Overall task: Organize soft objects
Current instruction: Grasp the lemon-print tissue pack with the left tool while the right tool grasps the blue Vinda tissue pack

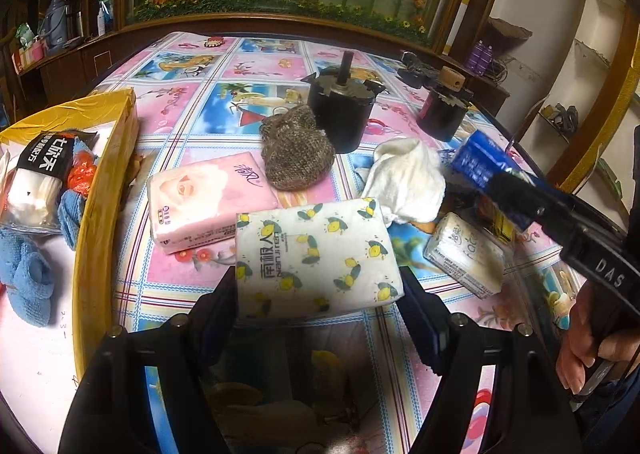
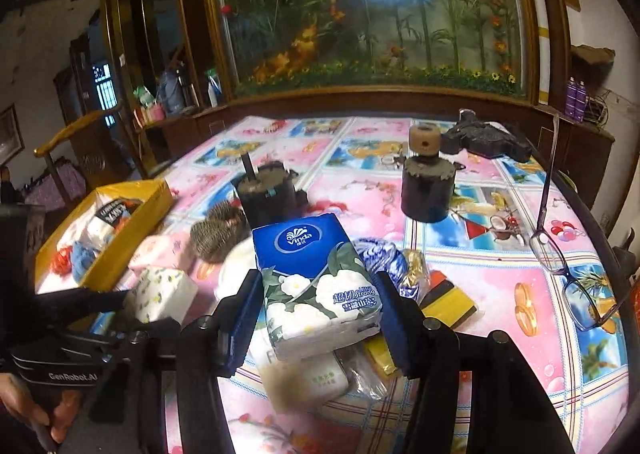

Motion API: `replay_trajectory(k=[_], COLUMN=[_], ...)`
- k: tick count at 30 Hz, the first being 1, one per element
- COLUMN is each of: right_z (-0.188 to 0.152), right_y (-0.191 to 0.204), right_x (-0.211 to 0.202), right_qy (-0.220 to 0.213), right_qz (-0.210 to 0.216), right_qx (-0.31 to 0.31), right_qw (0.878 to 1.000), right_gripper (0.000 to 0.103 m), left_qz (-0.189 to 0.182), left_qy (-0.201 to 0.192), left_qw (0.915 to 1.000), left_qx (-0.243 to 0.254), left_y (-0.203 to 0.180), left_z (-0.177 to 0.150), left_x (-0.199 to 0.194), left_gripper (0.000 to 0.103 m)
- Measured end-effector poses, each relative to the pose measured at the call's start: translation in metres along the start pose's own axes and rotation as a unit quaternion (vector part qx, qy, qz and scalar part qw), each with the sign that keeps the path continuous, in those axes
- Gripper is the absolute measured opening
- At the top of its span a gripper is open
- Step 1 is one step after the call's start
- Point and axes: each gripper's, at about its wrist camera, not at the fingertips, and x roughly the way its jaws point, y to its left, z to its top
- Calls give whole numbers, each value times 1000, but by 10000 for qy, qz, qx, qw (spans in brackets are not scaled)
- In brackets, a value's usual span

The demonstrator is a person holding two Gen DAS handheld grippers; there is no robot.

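Clamping a blue tissue pack (image 2: 316,286) between its pads, the right hand-held gripper (image 2: 316,318) holds it above the bench (image 2: 500,294). The left hand-held gripper (image 1: 320,290), jaws moderately spread, brackets a lemon-print tissue pack (image 1: 316,258) lying on the bench; contact is unclear. At ten o'clock from it sits a yellow box (image 1: 104,190) holding soft items.

A white soft tissue pack (image 1: 316,258) carries yellow lemon prints; a rectangular tissue pack (image 2: 316,282) shows blue with white flowers; the worktop (image 2: 500,282) wears a pink-and-blue cartoon-patterned plastic cloth.
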Motion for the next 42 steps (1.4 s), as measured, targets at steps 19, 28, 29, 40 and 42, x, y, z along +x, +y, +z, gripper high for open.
replay_trajectory(k=[19,28,29,40,42], right_z=[4,0,-1,-19,-21], right_y=[9,16,18,36,37], right_x=[-15,-18,-19,-23,-23], right_qy=[-309,-350,-342,-288,-262], right_qz=[-19,-50,-37,7,14], right_qx=[525,533,564,605,643], right_qw=[9981,9980,9978,9977,9976], right_gripper=[60,60,60,60,60], left_qz=[117,331,360,511,519], left_qy=[-163,-376,-416,-668,-705], left_qw=[9998,9987,9985,9964,9961], left_qx=[20,88,82,67,69], left_y=[-2,-4,-4,-2,-2], left_z=[-1,-1,-1,-4,-5], left_x=[-6,-12,-14,-31,-35], left_gripper=[75,75,75,75,75])
